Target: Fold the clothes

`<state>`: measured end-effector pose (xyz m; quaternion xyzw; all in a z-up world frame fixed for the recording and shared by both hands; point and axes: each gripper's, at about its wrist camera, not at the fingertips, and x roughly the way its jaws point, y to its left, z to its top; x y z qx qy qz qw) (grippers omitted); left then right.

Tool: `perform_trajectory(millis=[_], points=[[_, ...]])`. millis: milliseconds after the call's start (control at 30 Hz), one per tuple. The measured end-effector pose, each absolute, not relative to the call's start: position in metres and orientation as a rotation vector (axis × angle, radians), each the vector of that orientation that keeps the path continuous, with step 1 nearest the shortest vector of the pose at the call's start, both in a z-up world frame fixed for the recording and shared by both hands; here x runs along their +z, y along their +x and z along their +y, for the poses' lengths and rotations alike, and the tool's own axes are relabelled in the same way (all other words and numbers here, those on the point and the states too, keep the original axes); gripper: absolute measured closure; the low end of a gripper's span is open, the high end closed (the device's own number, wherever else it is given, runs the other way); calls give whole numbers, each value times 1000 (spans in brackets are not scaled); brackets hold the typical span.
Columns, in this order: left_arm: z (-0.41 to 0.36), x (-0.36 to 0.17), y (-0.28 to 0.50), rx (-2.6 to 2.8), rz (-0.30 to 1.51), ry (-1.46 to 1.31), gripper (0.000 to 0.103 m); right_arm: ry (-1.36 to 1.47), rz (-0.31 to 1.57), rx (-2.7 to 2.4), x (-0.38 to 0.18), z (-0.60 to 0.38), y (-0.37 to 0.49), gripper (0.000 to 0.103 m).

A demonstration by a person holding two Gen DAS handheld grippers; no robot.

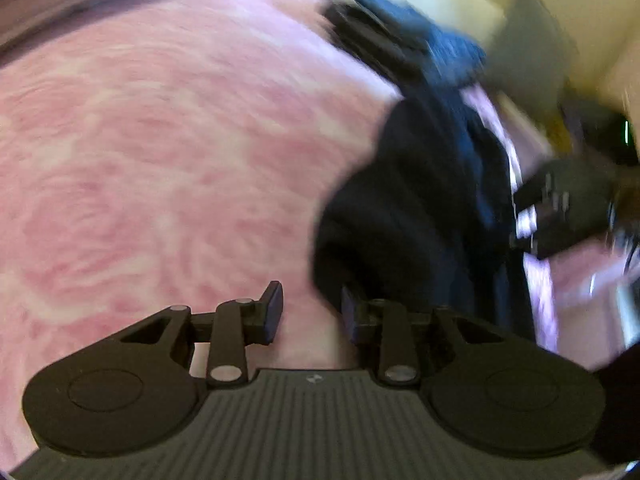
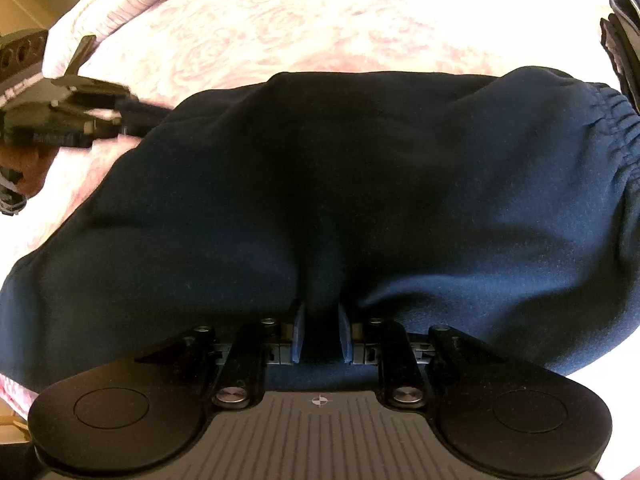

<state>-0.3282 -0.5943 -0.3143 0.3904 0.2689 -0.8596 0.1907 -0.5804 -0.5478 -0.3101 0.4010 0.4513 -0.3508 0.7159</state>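
Right gripper [image 2: 320, 332]: its blue pads pinch a bunched fold of the dark navy fleece garment with elastic waistband [image 2: 340, 184], likely anchoring that edge.
Left gripper [image 1: 310, 312]: fingers spread, gripping nothing; blurred, beside the garment's edge, seemingly seeking a hold.
Garment: lies spread on the pink floral bedspread [image 2: 320, 20].
Far: another dark clothing pile [image 1: 400, 32], blurred.

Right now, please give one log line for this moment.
left gripper: open, empty | right gripper: shut on navy garment | surface: pink bedspread
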Motion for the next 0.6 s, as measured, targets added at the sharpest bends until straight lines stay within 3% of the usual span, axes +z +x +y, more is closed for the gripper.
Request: perform_trajectory(millis=[167, 367, 467, 600], points=[[-608, -320, -357, -2417, 779, 1016, 77, 879, 988, -780, -313, -548, -575, 83], [-634, -313, -329, -2328, 809, 943, 66, 900, 963, -798, -315, -553, -572, 83], [-632, -307, -300, -2199, 839, 913, 80, 912, 958, -808, -318, -557, -564, 83], [-630, -294, -262, -2066, 878, 845, 80, 920, 959, -818, -322, -562, -551, 83]])
